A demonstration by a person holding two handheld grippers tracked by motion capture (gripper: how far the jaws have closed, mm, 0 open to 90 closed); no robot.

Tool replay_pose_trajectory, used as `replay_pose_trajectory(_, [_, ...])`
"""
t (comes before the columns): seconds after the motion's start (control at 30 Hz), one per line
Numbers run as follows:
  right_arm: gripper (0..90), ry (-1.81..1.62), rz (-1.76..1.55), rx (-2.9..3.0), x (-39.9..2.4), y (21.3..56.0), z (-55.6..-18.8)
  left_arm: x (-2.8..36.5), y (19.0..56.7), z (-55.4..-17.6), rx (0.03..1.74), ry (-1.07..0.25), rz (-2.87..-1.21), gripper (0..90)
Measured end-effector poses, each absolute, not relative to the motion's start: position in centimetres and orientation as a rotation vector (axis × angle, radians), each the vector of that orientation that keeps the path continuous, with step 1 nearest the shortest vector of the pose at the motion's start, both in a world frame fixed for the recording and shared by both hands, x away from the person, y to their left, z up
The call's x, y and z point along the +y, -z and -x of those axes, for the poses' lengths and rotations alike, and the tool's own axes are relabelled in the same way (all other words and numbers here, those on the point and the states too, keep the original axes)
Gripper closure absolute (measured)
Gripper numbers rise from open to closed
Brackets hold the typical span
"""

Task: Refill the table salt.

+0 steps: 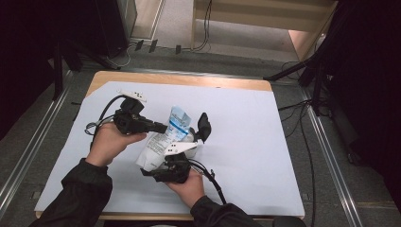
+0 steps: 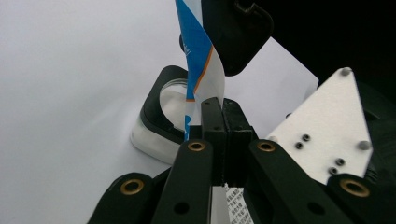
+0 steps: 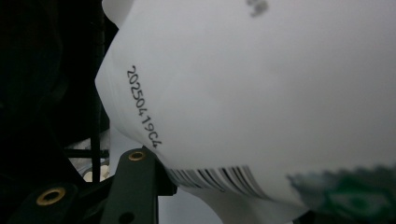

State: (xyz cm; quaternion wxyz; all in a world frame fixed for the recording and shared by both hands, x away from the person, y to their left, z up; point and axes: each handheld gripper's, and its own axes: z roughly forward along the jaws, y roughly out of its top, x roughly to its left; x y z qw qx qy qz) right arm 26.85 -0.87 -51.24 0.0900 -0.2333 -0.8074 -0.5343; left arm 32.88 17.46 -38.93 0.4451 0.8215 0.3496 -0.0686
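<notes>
Thin printed plastic, the pouch (image 1: pixel 161 142) looks light, limp and slippery, held above the counter (image 1: pixel 246 142) near its middle. Left gripper (image 2: pixel 223 122) is clenched on its blue-and-white edge; right gripper (image 1: pixel 201 126) clamps the printed, barcoded part. Sealed edges seem the firmest hold.

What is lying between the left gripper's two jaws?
In the left gripper view, the left gripper pinches the blue-and-white pouch; its thin edge sits between the shut jaws.
</notes>
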Motion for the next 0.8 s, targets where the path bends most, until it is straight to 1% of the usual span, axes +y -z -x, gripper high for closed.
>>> replay_pose_trajectory(0.37, [59.1, 1.617, 0.695, -2.412, -1.0, 51.4, -26.6, 18.1, 38.8, -32.5, 0.853, 0.172, -2.037, 90.0])
replay_pose_trajectory(0.5, [59.1, 1.619, 0.691, -2.428, -1.0, 51.4, -26.5, 18.5, 38.4, -32.2, 0.837, 0.212, -1.996, 90.0])
replay_pose_trajectory(0.8, [59.1, 1.614, 0.702, -2.456, -1.1, 51.5, -26.6, 18.9, 38.3, -31.9, 0.841, 0.194, -2.008, 90.0])
